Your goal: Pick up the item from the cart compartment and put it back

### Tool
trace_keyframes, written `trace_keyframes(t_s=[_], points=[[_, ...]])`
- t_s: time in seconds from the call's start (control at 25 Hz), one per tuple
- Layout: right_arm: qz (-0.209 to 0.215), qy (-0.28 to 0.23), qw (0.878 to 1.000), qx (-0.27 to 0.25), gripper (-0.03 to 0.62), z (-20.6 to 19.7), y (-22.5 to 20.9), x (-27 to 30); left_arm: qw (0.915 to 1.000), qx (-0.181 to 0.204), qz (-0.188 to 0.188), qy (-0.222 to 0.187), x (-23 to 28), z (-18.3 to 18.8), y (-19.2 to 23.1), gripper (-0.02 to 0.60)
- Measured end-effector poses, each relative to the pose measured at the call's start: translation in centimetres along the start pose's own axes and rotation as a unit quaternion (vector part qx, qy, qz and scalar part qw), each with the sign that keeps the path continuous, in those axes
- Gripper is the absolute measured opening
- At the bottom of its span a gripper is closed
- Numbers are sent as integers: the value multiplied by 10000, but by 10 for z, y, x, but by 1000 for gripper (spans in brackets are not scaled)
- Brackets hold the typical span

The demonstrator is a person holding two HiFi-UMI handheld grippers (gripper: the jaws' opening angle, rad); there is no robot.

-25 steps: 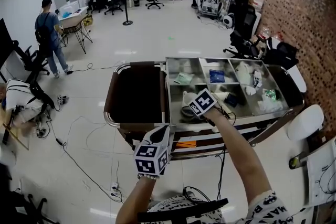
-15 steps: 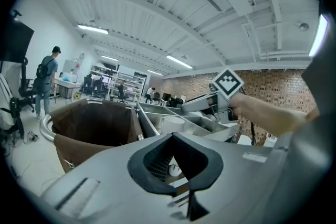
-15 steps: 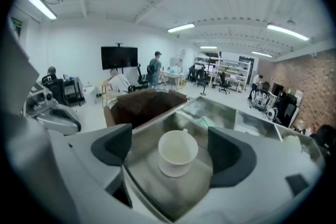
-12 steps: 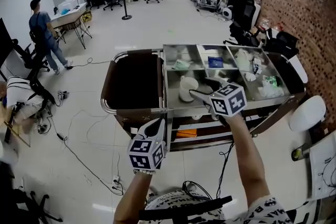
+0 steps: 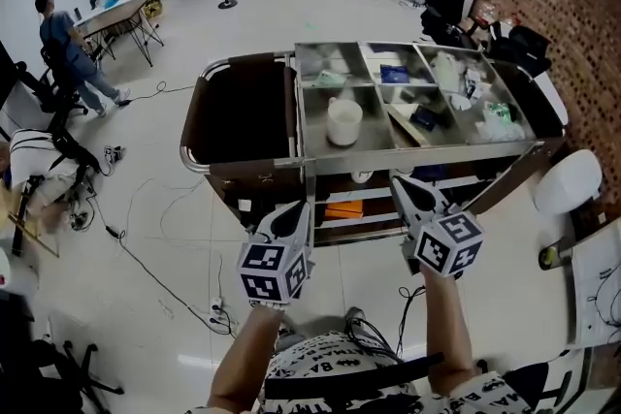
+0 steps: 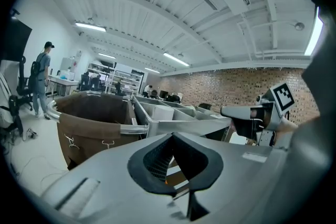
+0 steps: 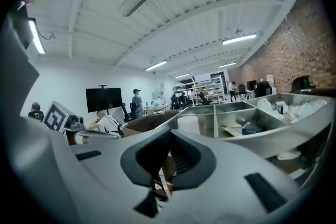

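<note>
From the head view, the left gripper (image 5: 295, 210) and right gripper (image 5: 404, 187) hang just short of the steel cart (image 5: 417, 160), well apart from the white container (image 5: 344, 121) standing upright in its near-left compartment. The left gripper view shows jaws pressed together, empty. The right gripper view shows the same.

White cylindrical item (image 5: 344, 121), possibly a cup or tub, standing upright in front-left compartment (image 5: 378, 137) of steel cart (image 5: 427, 154). Set toward compartment's left-middle, apart from the walls, nothing touching it.
</note>
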State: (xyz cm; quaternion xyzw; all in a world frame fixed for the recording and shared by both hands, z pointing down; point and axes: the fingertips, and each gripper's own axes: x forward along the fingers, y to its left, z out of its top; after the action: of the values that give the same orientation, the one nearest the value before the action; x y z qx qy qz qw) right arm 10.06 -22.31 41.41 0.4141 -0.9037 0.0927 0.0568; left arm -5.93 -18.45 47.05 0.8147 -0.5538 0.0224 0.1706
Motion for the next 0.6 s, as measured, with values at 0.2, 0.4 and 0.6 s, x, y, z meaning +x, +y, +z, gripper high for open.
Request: trace_keyframes(t_s=[0.2,0.4,0.6], points=[[-149,0,9993,345,2,-38,14,-13,10000,6,-43,23,-3,-6,-8,0],[-409,159,9985,316,0,-60,13,-15,10000,-29,-48,20,0,-8,-8,0],[-521,165,9985,12,0,-48,10,-10,10000,-35,-48,-14,2,-4,-5,0]])
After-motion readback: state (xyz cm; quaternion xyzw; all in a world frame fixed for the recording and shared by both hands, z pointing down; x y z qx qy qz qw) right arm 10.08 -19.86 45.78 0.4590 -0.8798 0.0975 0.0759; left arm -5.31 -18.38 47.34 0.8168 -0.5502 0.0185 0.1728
